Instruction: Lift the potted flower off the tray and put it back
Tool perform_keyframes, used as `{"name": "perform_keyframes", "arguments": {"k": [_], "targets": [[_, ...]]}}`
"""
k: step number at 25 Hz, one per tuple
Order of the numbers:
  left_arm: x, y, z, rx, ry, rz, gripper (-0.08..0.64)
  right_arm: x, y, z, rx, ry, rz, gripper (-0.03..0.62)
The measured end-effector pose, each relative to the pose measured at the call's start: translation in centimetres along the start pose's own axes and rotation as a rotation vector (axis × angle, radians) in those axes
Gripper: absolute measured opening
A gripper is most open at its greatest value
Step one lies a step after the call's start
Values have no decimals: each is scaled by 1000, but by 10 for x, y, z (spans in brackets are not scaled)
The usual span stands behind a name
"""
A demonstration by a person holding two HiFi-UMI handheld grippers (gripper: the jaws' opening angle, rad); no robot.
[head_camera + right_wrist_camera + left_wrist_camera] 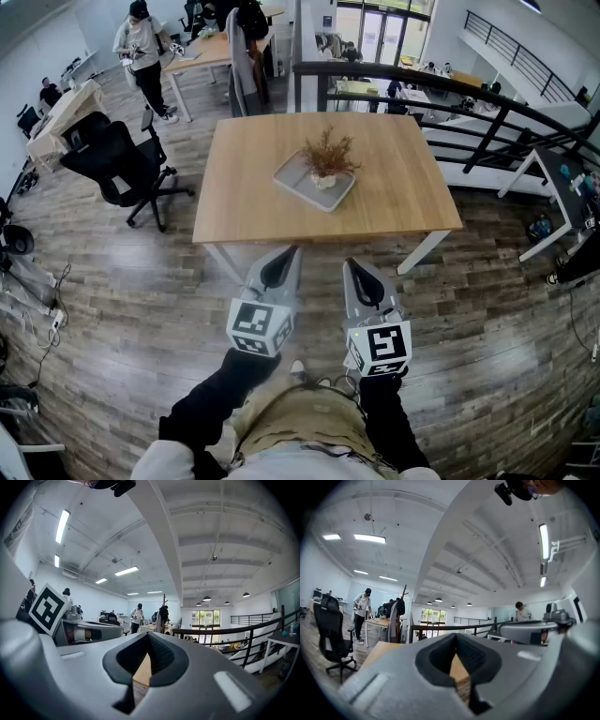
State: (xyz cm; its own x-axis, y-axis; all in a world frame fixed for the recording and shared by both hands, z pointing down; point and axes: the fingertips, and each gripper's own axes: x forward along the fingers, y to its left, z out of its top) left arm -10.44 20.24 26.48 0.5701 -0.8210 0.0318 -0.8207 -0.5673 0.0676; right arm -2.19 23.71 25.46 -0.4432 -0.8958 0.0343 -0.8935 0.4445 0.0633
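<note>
The potted flower (327, 159), a dry brown sprig in a small pale pot, stands upright on a grey tray (298, 178) in the middle of a wooden table (253, 187). My left gripper (291, 251) and right gripper (349, 264) hang side by side over the floor, just short of the table's near edge, pointing level at it. Both are shut with nothing between the jaws, well apart from the tray. In the left gripper view the left gripper (458, 639) shows only a strip of tabletop (375, 651). In the right gripper view the right gripper (147, 637) hides the pot.
A black office chair (117, 164) stands left of the table. A black railing (450, 103) runs behind and to the right. A person (141, 47) stands by desks at the far left. Another desk (562, 178) is at the right. Cables lie on the floor at the left edge.
</note>
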Motion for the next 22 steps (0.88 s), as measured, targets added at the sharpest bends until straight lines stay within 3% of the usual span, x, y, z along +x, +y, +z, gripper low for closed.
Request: {"name": "perform_keyframes", "arguments": {"k": [22], "targets": [[21, 52, -44, -23, 87, -24, 0, 58, 14, -46, 18, 71, -30, 5]]}}
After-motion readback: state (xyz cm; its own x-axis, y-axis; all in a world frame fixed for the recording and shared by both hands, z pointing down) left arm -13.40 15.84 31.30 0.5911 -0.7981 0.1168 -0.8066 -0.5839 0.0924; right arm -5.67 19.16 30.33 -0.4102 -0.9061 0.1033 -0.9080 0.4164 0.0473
